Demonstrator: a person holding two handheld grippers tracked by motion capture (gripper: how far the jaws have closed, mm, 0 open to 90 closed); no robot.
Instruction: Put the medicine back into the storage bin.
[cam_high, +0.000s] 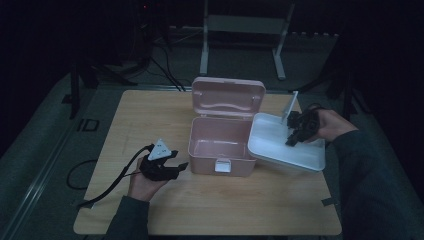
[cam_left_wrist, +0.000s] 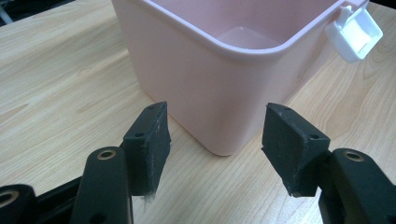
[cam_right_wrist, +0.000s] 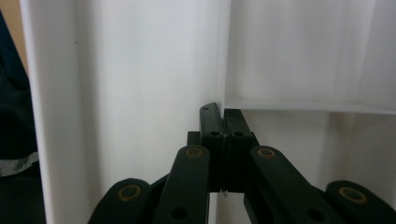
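On the pale wooden table (cam_high: 165, 205) the pink plastic box (cam_high: 220, 145) sits dead centre with its hinged lid (cam_high: 228, 98) standing upright at 12 o'clock and its white front latch (cam_high: 223, 166) hanging at 6 o'clock. Nothing can be made out inside it. Touching the box's edge at 3 o'clock lies the white plastic insert tray (cam_high: 280, 150) — tilted, and crossed by a thin upright divider wall (cam_high: 291, 106).

The right gripper (cam_high: 296, 134) is down inside that tray, jaws pressed together on a thin white partition of it; in the right gripper view the pads (cam_right_wrist: 212, 123) meet right at the wall's edge, white plastic all around them.

Over at 8 o'clock from the box, the left gripper (cam_high: 176, 166) hovers low above the table with its grey 3-cornered plate on top. Its jaws stand spread and hold nothing — the left gripper view has the box's rounded near corner (cam_left_wrist: 224, 140) framed between the 2 pads (cam_left_wrist: 152, 144), apart from both.
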